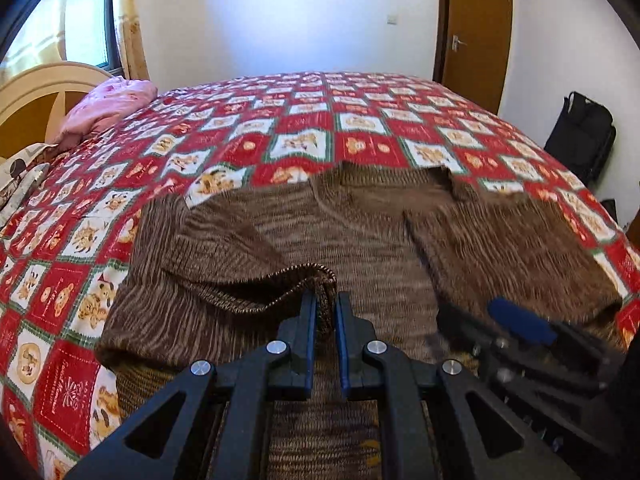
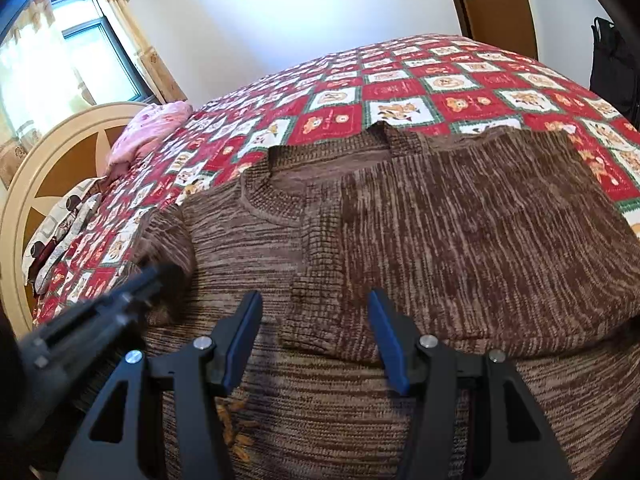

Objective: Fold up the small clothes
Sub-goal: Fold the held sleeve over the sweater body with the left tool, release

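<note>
A brown knitted sweater (image 1: 360, 240) lies flat on a bed with a red and white patchwork quilt (image 1: 280, 120). My left gripper (image 1: 326, 300) is shut on the cuff of the sweater's left sleeve (image 1: 316, 276) and holds it over the body. In the right wrist view the sweater (image 2: 460, 220) has its right sleeve (image 2: 320, 280) folded across the chest. My right gripper (image 2: 314, 304) is open just above that sleeve's cuff, holding nothing. The right gripper shows blurred in the left wrist view (image 1: 520, 324), and the left one in the right wrist view (image 2: 120, 300).
A pink bundle (image 1: 112, 104) and a patterned pillow (image 1: 20, 176) lie by the cream headboard (image 1: 36, 88) at the left. A brown door (image 1: 476, 32) and a black bag (image 1: 584, 136) stand at the right, beyond the bed.
</note>
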The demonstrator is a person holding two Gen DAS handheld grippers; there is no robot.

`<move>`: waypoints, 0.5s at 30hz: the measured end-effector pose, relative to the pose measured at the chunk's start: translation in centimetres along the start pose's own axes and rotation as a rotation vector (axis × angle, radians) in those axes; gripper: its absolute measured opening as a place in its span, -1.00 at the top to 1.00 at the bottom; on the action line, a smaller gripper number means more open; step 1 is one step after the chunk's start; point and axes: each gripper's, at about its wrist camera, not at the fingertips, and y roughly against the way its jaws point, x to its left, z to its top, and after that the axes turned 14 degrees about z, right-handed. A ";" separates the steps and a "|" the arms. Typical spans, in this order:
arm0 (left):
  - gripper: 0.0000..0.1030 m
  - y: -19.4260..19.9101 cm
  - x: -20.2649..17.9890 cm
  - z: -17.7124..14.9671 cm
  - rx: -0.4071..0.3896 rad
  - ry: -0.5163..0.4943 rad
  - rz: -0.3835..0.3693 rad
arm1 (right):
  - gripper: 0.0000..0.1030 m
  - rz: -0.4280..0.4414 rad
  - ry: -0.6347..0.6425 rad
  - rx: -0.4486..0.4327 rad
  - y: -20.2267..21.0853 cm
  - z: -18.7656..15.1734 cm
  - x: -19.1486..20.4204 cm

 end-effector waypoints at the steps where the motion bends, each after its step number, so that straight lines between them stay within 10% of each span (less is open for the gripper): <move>1: 0.81 0.3 0.3 -0.1 0.010 -0.005 -0.012 | -0.14 0.000 0.000 0.000 0.0 0.0 0.0; 11: 0.67 4.4 6.9 -3.5 0.068 0.047 -0.087 | -0.24 0.056 0.011 0.017 1.3 1.1 2.0; 15: 0.62 5.1 11.8 -5.0 0.055 0.133 -0.022 | -0.47 0.061 0.249 0.024 1.5 2.7 8.1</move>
